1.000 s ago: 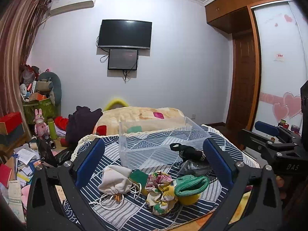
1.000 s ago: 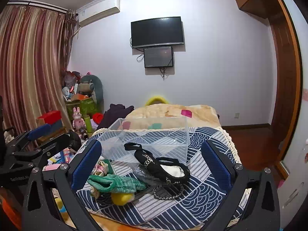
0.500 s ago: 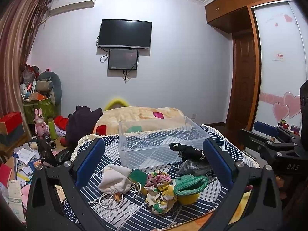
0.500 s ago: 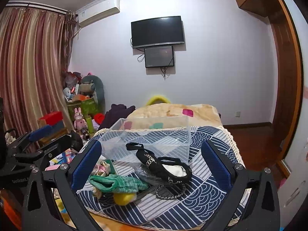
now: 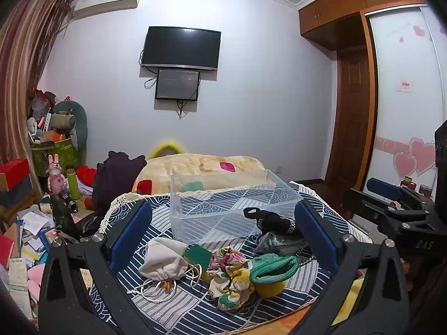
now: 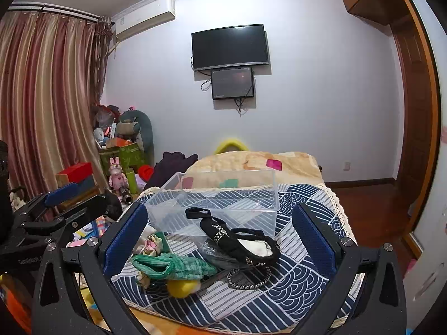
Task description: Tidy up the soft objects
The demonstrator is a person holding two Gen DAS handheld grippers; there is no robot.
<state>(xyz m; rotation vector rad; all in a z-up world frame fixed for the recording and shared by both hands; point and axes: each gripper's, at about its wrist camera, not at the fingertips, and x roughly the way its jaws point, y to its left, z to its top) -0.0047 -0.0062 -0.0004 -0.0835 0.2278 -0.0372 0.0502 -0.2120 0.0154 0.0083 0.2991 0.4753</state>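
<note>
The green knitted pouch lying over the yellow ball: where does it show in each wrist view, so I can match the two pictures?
Left wrist: green knitted pouch lies lower right of centre, near the right blue finger pad, beside the floral fabric bundle.
Right wrist: it lies lower left of centre, near the left blue pad.
Shared landmark: clear plastic storage bin, behind the pouch in both views.

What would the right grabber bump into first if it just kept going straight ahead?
Probably the black bag, which lies right between the open right gripper fingers, with the clear plastic box just behind it. Depth is hard to judge in this fisheye view, so it might pass above the bag and meet the box.
</note>
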